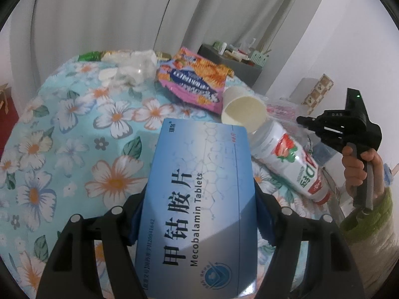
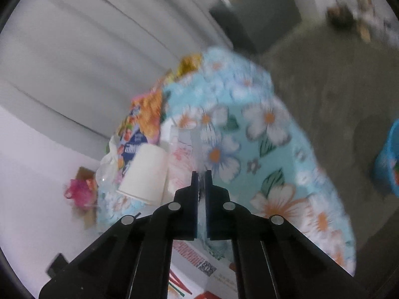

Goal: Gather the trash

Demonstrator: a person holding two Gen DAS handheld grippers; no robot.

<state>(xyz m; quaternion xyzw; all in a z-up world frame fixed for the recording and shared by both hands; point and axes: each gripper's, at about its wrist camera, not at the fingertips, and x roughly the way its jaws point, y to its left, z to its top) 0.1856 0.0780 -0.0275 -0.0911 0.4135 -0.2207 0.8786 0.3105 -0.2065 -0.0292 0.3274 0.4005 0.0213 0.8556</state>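
Up close in the left wrist view, the left gripper pinches a blue medicine box printed "Mecobalamin Tablets", its fingers pressed against the box's two long sides. The box is held above a table covered in a turquoise floral cloth. Just beyond the box's far right corner a white paper cup lies on its side, mouth toward the camera, touching a tipped white bottle with a strawberry label that lies to the right. Farther back sits a pink and orange snack bag, and to its left, at the far edge, a crumpled clear plastic wrapper. At the right edge the right gripper shows side-on, gripped by a hand in a green sleeve; whether its fingers are apart cannot be told from here.

Next, the right wrist view is blurred. The right gripper has its two fingers pressed nearly together, with only a thin slit between them; whether anything sits in that slit cannot be told. Beyond the fingertips lies the floral table, with the paper cup on its side at left, the snack bag behind it, and clear plastic with red print just beside the cup. A blue bin stands on the floor at far right.
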